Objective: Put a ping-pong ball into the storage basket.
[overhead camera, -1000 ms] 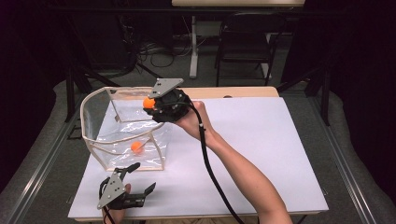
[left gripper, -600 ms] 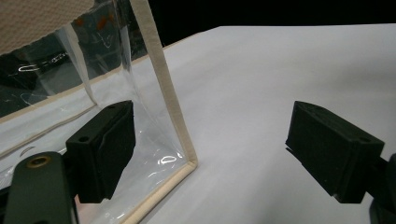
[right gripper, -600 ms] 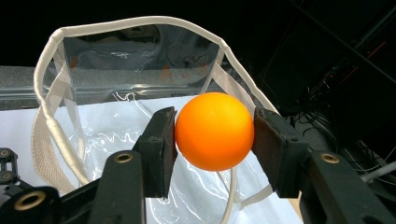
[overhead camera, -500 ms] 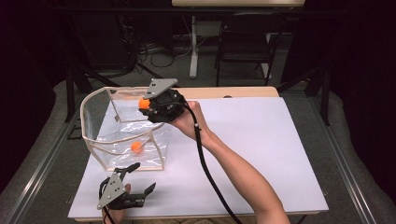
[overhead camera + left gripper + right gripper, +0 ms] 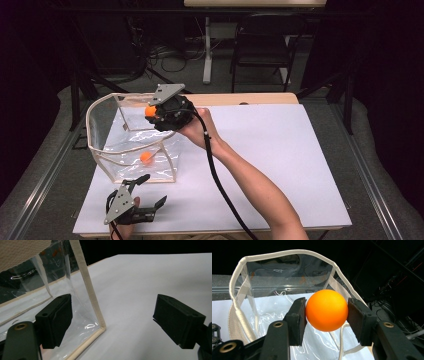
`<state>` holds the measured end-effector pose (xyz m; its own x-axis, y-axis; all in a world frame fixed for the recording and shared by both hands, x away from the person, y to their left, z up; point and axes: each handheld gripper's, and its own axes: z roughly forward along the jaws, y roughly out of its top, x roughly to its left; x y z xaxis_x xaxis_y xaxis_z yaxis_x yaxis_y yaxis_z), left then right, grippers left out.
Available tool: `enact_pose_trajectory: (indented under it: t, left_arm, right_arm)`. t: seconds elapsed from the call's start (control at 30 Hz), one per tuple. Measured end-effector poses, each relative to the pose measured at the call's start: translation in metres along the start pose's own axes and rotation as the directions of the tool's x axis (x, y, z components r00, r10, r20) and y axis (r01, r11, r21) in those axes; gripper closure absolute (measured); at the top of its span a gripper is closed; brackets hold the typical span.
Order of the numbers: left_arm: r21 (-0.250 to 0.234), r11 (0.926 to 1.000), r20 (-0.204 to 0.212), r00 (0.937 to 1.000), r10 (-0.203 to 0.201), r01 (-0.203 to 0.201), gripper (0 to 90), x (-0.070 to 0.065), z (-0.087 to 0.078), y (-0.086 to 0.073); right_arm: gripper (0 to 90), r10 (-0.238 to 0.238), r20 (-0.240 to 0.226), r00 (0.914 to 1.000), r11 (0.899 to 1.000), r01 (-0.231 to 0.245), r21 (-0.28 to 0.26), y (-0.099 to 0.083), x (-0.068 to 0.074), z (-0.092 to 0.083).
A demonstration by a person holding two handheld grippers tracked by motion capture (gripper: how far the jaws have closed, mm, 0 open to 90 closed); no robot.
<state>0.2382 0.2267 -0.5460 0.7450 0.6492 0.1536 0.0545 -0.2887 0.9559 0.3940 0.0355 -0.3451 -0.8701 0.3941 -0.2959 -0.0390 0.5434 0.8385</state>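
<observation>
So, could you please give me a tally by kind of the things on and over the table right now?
Orange balls: 2, one held in the right gripper at, one lying inside the bag
Clear bags with cream trim: 1
Hand-held grippers: 2, counting the left gripper
Total: 5

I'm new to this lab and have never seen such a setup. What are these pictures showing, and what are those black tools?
A person sits at a white table with a hand-held gripper in each hand: a two-jaw clamp. One picture comes from a camera above the table; the other two come from cameras riding on each tool. On the table stands a clear bag with cream trim, one orange ball inside. The right hand-held gripper pinches a second orange ball above the bag's opening. The left hand-held gripper rests open at the bag's near corner, holding nothing.
</observation>
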Motion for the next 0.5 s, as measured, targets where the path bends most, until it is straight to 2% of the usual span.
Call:
enact_pose_trajectory:
  t: [0.5]
  left_arm:
    - [0.003, 1.0, -0.003, 1.0, -0.001, 0.001, 15.7, 0.0, -0.001, -0.001]
  right_arm:
    - [50.3, -0.004, -0.017, 0.9998, 1.0, 0.004, 0.016, 0.005, 0.003, 0.012]
